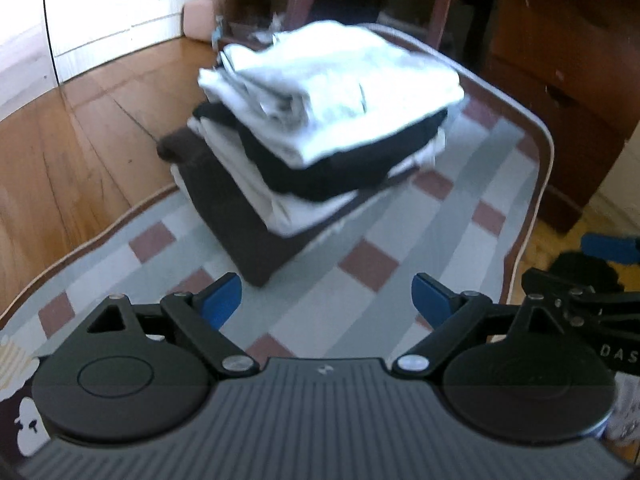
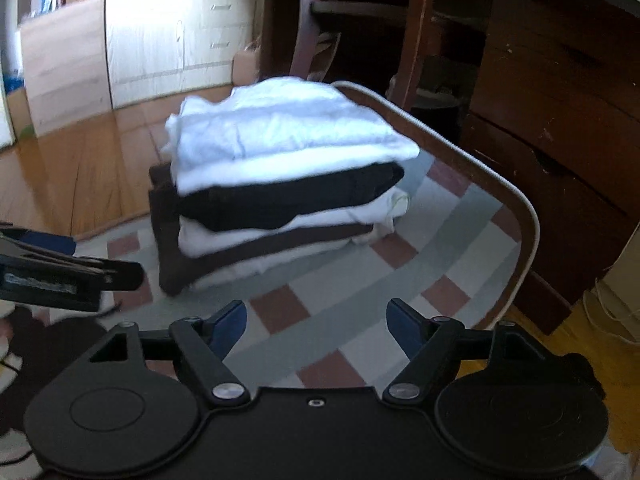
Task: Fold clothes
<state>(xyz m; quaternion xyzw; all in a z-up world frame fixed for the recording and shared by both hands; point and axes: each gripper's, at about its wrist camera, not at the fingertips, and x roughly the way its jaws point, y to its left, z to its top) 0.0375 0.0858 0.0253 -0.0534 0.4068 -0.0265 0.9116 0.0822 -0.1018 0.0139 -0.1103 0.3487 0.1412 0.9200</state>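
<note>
Folded clothes stack on mat; both grippers angled down, jaws wide, empty.

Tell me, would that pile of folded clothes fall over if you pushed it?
Probably it would slide apart rather than tip whole. The pile of clothes is soft cloth, so it likely sags. Its white top piece overhangs the dark one, so a shove may slip it off.

Folded clothes stack motion-blurred, layer edges smeared; chair top cut off by frame edge.
</note>
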